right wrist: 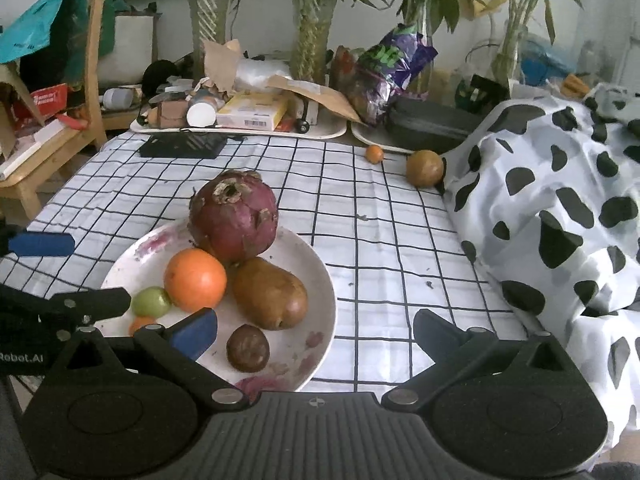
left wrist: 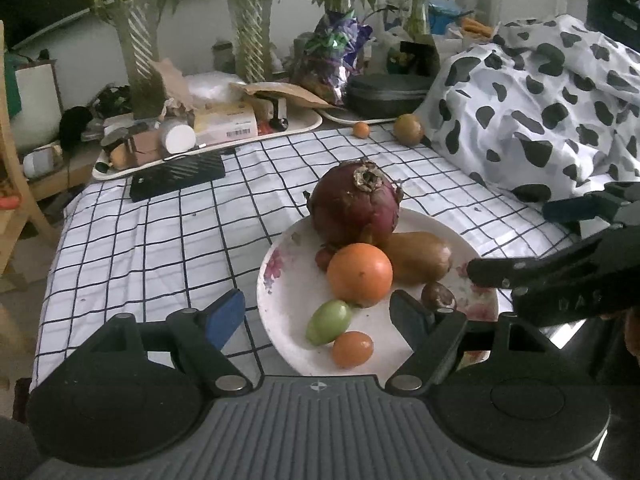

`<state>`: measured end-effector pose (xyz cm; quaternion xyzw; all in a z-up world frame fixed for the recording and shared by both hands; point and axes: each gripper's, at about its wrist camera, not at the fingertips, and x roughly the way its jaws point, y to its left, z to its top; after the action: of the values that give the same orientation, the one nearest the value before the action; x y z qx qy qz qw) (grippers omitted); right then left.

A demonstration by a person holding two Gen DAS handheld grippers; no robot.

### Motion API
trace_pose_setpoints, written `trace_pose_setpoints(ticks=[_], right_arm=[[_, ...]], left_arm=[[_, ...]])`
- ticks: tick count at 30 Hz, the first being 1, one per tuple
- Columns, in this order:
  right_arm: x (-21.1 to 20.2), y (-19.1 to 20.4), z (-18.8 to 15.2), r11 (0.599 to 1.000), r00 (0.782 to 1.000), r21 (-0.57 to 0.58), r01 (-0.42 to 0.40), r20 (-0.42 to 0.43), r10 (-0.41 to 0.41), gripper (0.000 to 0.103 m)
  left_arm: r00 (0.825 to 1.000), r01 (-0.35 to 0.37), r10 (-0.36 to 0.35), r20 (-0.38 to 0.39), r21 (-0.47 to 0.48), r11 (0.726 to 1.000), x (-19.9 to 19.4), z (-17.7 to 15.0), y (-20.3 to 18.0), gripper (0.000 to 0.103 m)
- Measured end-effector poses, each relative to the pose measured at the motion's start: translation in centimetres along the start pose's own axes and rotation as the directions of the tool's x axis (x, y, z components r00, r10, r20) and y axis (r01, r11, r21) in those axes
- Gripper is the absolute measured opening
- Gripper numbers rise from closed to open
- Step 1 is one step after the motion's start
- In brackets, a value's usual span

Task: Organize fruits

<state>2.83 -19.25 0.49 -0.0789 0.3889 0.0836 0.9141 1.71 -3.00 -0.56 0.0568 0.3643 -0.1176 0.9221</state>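
A white flowered plate (left wrist: 280, 280) of fruit sits on a checked tablecloth (left wrist: 160, 240). At its far rim a dark red pomegranate (left wrist: 354, 204) stands with its crown tipped up and away. Against it rests an orange (left wrist: 359, 274), and a brown pear (right wrist: 270, 294) lies on its side, long axis running across the plate. A green oval fruit (left wrist: 329, 321) lies slanted beside a small orange one (left wrist: 353, 349). The left gripper (left wrist: 320, 316) hovers spread wide and empty over the near rim; the right gripper (right wrist: 316, 332) is likewise spread, holding nothing. Two more fruits (right wrist: 425, 168) lie well apart by a spotted cloth (right wrist: 560, 208).
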Motion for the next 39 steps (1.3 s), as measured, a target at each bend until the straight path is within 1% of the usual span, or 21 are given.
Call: trace_pose_setpoints(ticks=[5,9,10,11,13,16,21,23,28,33,39], right_arm=[[-0.4,0.8,-0.6,1.000,1.000,-0.024,0.016,-0.009,-0.016,0.103],[-0.5,0.9,-1.1,1.000,0.999,-0.010,0.028,-0.035,-0.028,0.103],[-0.6,0.9,-1.2,1.000,0.999,-0.003,0.031,-0.041,-0.031,0.103],[-0.6,0.8,-1.3,0.999,0.998,0.005,0.034,-0.047,-0.033,0.103],[-0.7,0.6,-1.6,0.999,0.997,0.029,0.039,-0.062,-0.037,0.103],[-0.7,0.3,-2.0,0.997,0.995,0.069,0.041,-0.089,-0.035,0.103],[-0.8,-0.3,-2.5,0.991,0.992,0.121,0.051,-0.122,-0.037,0.103],[-0.7,-0.5,-2.5,0.990,0.990,0.129,0.055,-0.133,-0.038,0.103],[0.0,-0.8,-2.6,0.987,0.984,0.149,0.055,-0.175,-0.029,0.103],[0.5,-0.7,-2.8,0.987,0.978,0.155,0.044,-0.206,-0.011,0.103],[1.1,-0.9,-2.8,0.986,0.972,0.161,0.047,-0.234,-0.008,0.103]], left_arm=[[1.000,-0.002,0.002,-0.007,-0.035,0.999,-0.7,-0.4,-0.3,0.079],[1.000,0.008,-0.009,-0.013,-0.045,0.999,-1.2,-0.8,-0.4,0.079],[1.000,0.005,-0.006,-0.018,-0.043,0.999,-1.2,-0.8,-0.5,0.082],[1.000,-0.002,0.001,-0.026,-0.041,0.999,-1.2,-0.9,-0.5,0.092],[0.999,-0.014,0.012,-0.046,-0.036,0.999,-1.0,-1.0,-0.7,0.103],[0.997,-0.023,0.019,-0.079,-0.043,0.999,-0.7,-1.2,-0.6,0.103],[0.994,-0.027,0.021,-0.108,-0.059,0.998,-0.3,-1.3,-0.2,0.103],[0.992,-0.043,0.034,-0.124,-0.070,0.997,-0.1,-1.3,0.0,0.103],[0.986,-0.054,0.041,-0.162,-0.076,0.996,0.4,-1.4,0.2,0.103],[0.975,-0.074,0.057,-0.216,-0.071,0.995,1.4,-1.6,0.2,0.103],[0.965,-0.055,0.025,-0.261,-0.110,0.992,2.1,-1.7,0.5,0.103]])
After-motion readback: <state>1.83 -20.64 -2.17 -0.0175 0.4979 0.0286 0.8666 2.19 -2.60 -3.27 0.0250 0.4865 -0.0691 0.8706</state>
